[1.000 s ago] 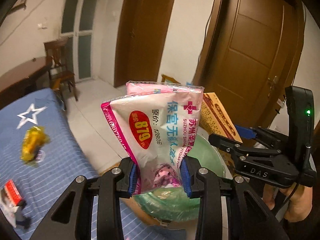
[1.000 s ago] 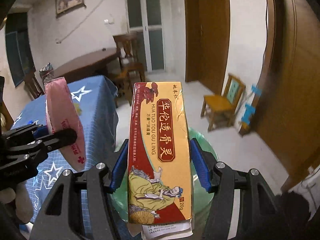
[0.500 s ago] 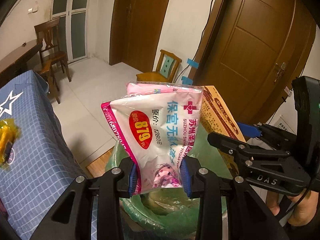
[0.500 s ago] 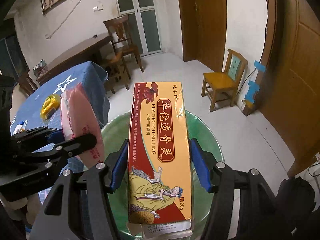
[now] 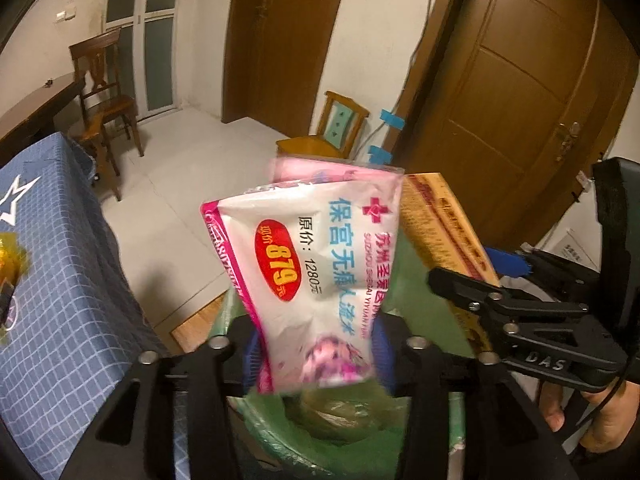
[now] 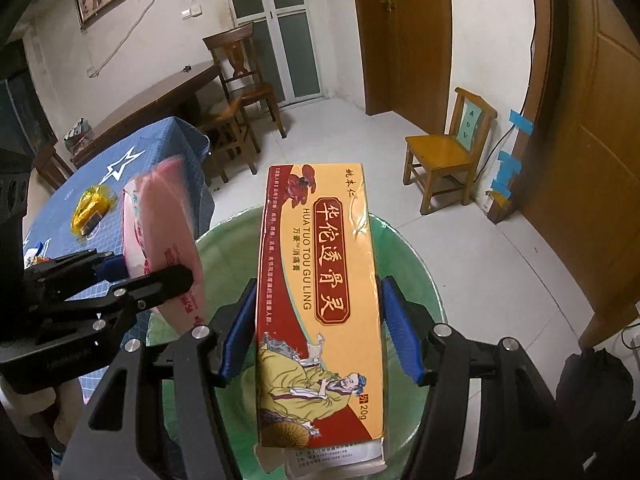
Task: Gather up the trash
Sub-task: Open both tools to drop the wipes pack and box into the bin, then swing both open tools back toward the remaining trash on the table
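Box (image 6: 320, 312) upright, lengthwise from jaws

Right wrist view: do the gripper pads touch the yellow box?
Touching. Right wrist view: both pads press the long sides of the yellow box; the right gripper holds it above the green bin.

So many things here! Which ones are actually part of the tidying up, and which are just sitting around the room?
Part of the job:
- pink-and-white packet between the left claw's opened jaws
- yellow-and-red medicine box gripped by the right claw
- green-lined trash bin beneath both
- yellow wrapper on the blue tablecloth

Just lying about:
- small yellow chair
- dark wooden chair
- brown door
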`<state>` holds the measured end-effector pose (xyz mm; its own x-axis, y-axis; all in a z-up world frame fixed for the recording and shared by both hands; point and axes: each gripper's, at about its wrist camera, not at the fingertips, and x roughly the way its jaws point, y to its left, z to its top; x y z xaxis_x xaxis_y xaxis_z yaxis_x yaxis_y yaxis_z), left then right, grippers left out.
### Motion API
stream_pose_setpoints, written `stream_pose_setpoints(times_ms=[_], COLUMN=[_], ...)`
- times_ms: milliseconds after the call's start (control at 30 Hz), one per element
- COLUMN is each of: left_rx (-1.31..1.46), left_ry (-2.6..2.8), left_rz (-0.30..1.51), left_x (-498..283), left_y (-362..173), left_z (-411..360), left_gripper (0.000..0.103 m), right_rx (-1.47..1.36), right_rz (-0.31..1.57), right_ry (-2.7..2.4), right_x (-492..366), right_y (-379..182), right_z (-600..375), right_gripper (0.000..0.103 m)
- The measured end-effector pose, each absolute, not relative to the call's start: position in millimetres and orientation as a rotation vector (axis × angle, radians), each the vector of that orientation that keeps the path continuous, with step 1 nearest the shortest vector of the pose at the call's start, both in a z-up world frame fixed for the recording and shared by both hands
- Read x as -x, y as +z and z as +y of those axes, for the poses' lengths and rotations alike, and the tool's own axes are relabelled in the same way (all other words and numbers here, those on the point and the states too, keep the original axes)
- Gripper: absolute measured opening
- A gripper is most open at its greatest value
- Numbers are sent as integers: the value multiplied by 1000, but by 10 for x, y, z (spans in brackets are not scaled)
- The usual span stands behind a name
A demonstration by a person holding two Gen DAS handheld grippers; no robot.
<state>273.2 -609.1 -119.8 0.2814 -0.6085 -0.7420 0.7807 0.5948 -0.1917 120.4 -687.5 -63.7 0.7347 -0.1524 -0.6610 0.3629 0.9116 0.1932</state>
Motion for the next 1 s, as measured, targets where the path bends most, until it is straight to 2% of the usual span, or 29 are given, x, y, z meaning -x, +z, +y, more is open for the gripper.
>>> stream_pose_setpoints(times_ms=[33,67,100,433,633,833,1000], left_rx=[-228,-230,-228,-222,-216,-191,-145], left_ry=[-932,-922,-920,-910,-904,-874,-795], left_rz=[879,872,872,885,859,796,771], left_x=[-2745,-2755,-2767,-2776,-2569,-2304,-2170], left_y=[-1204,-1206,-1217,-1289,-1135,-909,-795], left_z=[-6091,-6091,-6092,-5984,-5731,-4990,-4013], left_gripper=[69,71,73,73,73,73,73], right_rx=[-329,-338,-348,-367,-336,-250,-206], right_rz=[686,678,663,624,576,475,437], right_ry=[-293,-296,-298,-296,-292,-237,-105], right_x=[-1190,-1174,-1143,-1023,-831,-542,-536], right_y=[-634,-632,-622,-570,-436,-264,-269], right_z=[-6897,-6920,-6943,-7007,-6835,-6327,-5705], right_gripper=[62,67,67,67,67,71,74])
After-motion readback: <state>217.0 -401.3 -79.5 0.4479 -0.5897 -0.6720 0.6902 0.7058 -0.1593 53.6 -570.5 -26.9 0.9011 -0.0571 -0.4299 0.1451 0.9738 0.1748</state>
